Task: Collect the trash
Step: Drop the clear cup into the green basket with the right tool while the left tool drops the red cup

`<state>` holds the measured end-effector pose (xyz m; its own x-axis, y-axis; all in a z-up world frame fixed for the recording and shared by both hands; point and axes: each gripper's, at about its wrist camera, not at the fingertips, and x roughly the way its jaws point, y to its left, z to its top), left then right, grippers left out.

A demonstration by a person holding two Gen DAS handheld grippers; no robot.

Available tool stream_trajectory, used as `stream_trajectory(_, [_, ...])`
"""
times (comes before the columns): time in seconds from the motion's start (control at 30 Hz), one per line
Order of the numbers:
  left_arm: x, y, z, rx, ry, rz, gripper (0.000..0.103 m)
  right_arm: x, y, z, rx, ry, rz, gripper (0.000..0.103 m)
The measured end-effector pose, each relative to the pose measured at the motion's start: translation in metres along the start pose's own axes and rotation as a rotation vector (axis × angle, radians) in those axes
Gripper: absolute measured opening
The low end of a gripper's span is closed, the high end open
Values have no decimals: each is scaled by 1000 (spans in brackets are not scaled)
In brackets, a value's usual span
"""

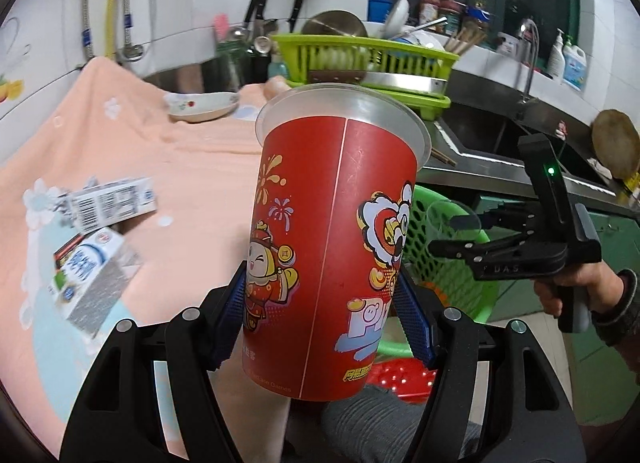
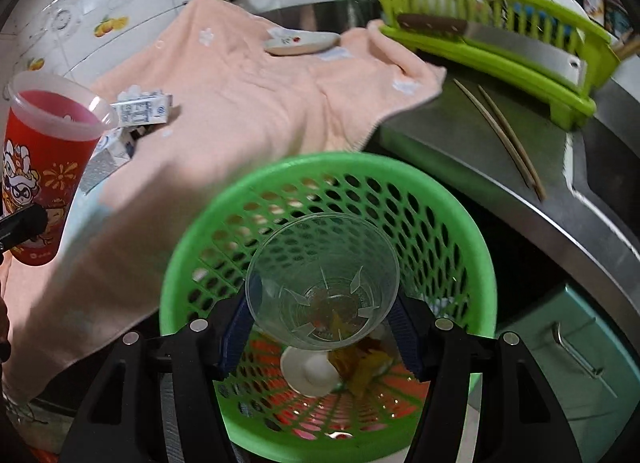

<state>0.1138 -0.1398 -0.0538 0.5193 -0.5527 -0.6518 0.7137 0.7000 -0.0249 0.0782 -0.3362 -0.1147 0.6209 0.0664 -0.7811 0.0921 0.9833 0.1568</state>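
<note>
Sitting just off the counter's front edge, the green basket (image 2: 460,231) holds a white lid (image 2: 310,373), yellow scraps and other bits at its bottom. The right gripper (image 2: 324,327) is shut on a clear cup (image 2: 320,283), its blue pads pressed to the cup's sides; the cup hangs upright over the basket's mouth, and looks empty. The left gripper (image 1: 320,315) clamps a red cup (image 1: 336,239) low on its body, held nearly upright near the counter's front edge, beside the basket; the right wrist view shows its frosted rim and, as far as can be seen, nothing inside.

On the peach towel (image 1: 192,167) covering the counter lie two milk cartons (image 1: 108,207), touching, near the left edge. A shallow dish (image 1: 202,105) sits at the towel's back edge. To the right stands a lime dish rack (image 2: 500,35) with a cleaver across its front, and two chopsticks (image 2: 500,135) lie on the bare steel beside the sink (image 1: 500,135).
</note>
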Motion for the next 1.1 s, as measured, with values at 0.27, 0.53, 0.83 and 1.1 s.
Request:
stream_trajectory(0.27, [28,-17,12,-7,28,-42,67,0,-12,-10,35,3,10,70])
stream_trajectory(0.53, [58,-35,18,-8,70,-69,67,-16,-21,-15,56,-26,11,74])
stream_trajectory(0.83, [101,-54,14,-9,147,-82,66,-32,-32,-25,80,-57,6,77])
stream_trajectory(1.1, [120,-58,12,-23,176,-86,66,-34,-38,-31,98,-55,10,77])
